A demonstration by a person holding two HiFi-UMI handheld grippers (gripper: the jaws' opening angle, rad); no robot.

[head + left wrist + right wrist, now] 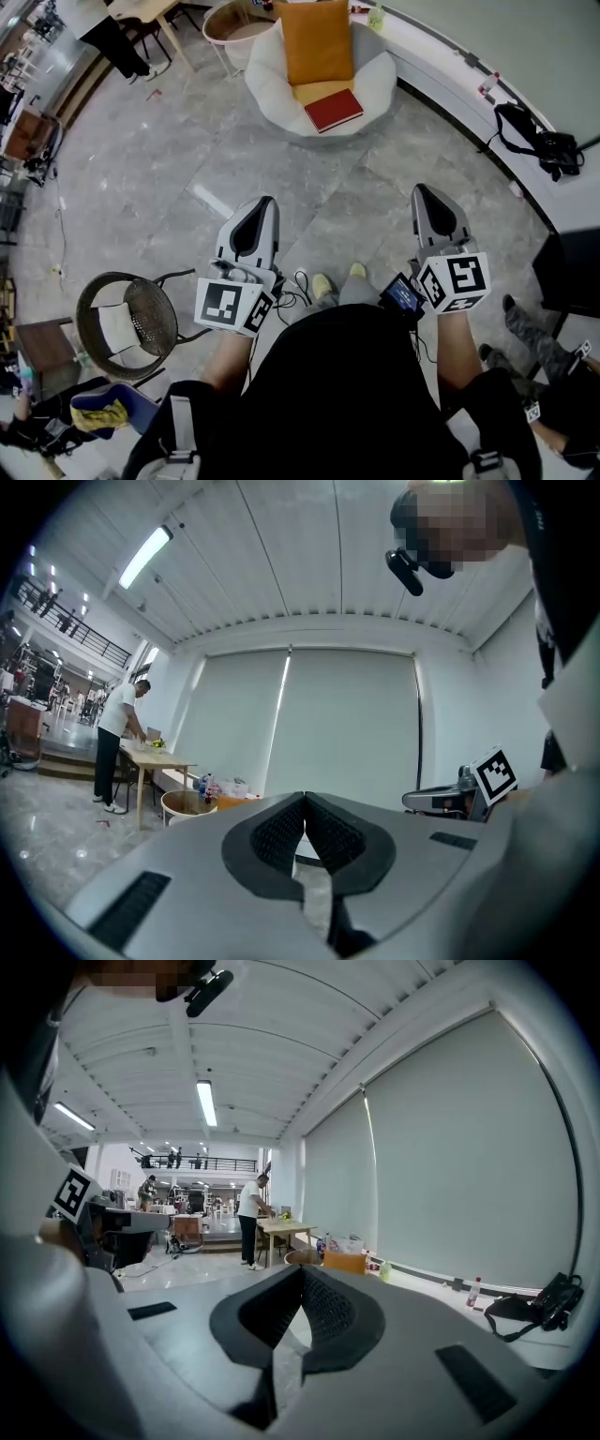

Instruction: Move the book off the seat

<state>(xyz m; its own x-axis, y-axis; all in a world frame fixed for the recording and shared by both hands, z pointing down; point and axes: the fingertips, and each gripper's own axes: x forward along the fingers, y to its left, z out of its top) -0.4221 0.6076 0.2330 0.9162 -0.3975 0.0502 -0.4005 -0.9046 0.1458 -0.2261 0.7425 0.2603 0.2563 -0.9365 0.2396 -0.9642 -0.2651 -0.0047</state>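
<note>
Red book (334, 110) (on white seat (377, 73)) lies well beyond right gripper (433, 193).

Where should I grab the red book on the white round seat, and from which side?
Probably its near edge, coming in low from the open front of the white round cushioned seat. The red book lies flat, with the upright orange cushion right behind it, so only the front edge looks free to pinch across the covers.

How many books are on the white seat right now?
1: the red book lies on the yellow pad of the white seat, before the orange cushion. Others could hide behind it.
</note>
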